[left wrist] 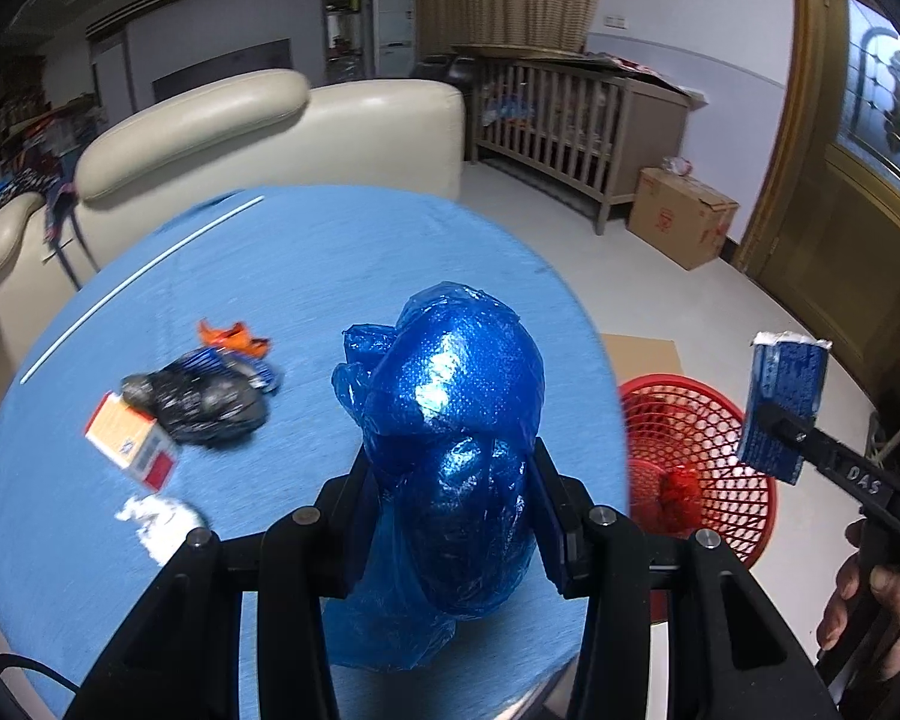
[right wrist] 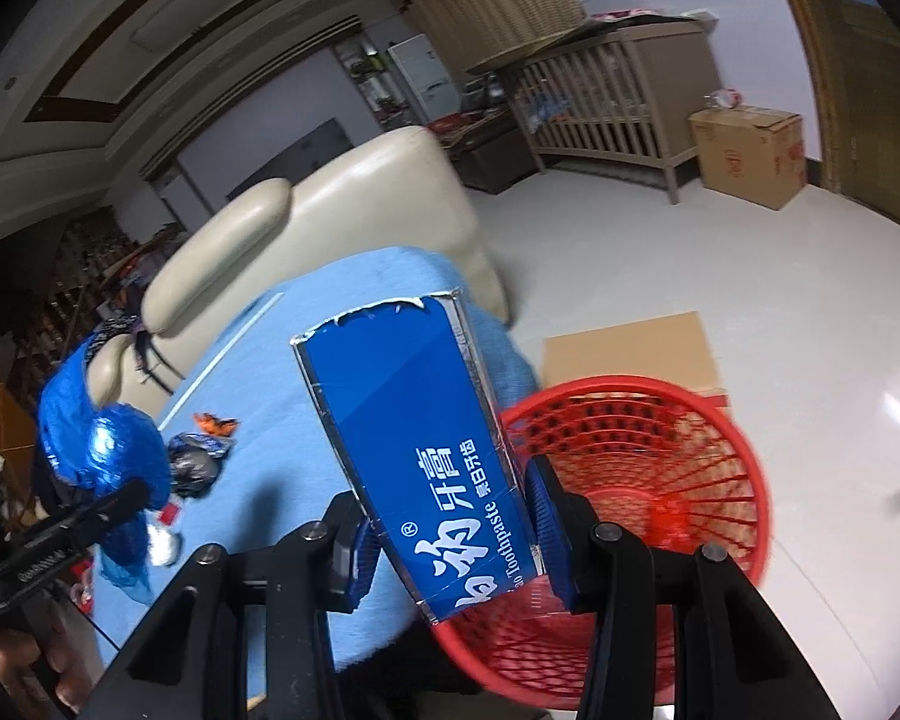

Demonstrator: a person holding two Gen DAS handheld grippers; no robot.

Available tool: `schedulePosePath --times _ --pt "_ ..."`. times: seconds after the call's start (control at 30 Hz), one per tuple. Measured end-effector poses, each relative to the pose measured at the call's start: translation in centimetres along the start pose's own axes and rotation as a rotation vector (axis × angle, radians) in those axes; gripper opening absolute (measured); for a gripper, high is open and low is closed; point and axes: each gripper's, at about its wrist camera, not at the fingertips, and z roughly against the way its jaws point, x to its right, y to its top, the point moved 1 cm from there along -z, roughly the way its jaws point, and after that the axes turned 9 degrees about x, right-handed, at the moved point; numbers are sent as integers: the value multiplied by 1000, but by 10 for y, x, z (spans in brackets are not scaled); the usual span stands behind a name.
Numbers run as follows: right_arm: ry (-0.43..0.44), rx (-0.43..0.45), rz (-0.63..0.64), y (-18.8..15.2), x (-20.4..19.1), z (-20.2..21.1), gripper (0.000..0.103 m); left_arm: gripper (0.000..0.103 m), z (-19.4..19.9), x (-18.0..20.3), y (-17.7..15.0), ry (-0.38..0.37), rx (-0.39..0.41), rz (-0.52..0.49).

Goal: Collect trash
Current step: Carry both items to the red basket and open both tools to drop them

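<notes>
My left gripper (left wrist: 453,498) is shut on a crumpled blue plastic bag (left wrist: 450,420) and holds it above the round blue table (left wrist: 306,264). My right gripper (right wrist: 450,525) is shut on a blue toothpaste box (right wrist: 414,438), held at the table's edge beside the red mesh basket (right wrist: 648,480). The box (left wrist: 783,405) and the basket (left wrist: 696,456) also show at the right of the left wrist view. On the table lie a black bag (left wrist: 204,405), an orange wrapper (left wrist: 231,336), a small orange and white box (left wrist: 129,441) and a white crumpled tissue (left wrist: 159,519).
A cream leather sofa (left wrist: 270,132) stands behind the table. A wooden crib (left wrist: 570,120) and a cardboard box (left wrist: 681,216) stand by the far wall. A flat cardboard sheet (right wrist: 630,348) lies on the floor behind the basket.
</notes>
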Motion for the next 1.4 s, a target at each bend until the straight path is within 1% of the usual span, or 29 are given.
schedulePosePath --times 0.23,0.47,0.6,0.77,0.87,0.9,0.97,1.03,1.1,1.27,1.4 --pt "-85 -37 -33 -11 42 -2 48 47 -13 37 6 -68 -13 -52" --pt "-132 -94 -67 -24 73 -10 48 47 -23 74 8 -118 -21 -99" --pt "-144 -114 -72 -27 79 -15 48 47 -29 89 8 -138 -30 -117" --pt "-150 -139 -76 -30 82 -19 48 47 -31 98 7 -150 -37 -129" --pt "-158 -171 -86 -35 83 -25 51 47 -33 100 8 -154 -40 -135" --pt "-160 -173 -90 -36 83 -26 55 47 -34 102 9 -155 -42 -136" --pt "-142 -181 -101 -38 84 -27 58 47 -37 103 9 -157 -46 -137" --pt "-153 -171 -94 -37 82 -26 61 47 -39 105 10 -160 -49 -141" --pt "-155 -157 -102 -35 82 -22 61 47 -41 106 9 -165 -52 -145" --pt "-182 -71 -130 -22 86 -1 64 47 -50 118 8 -190 -71 -163" --pt "-191 -21 -161 -11 93 10 64 47 -64 136 4 -227 -102 -192"
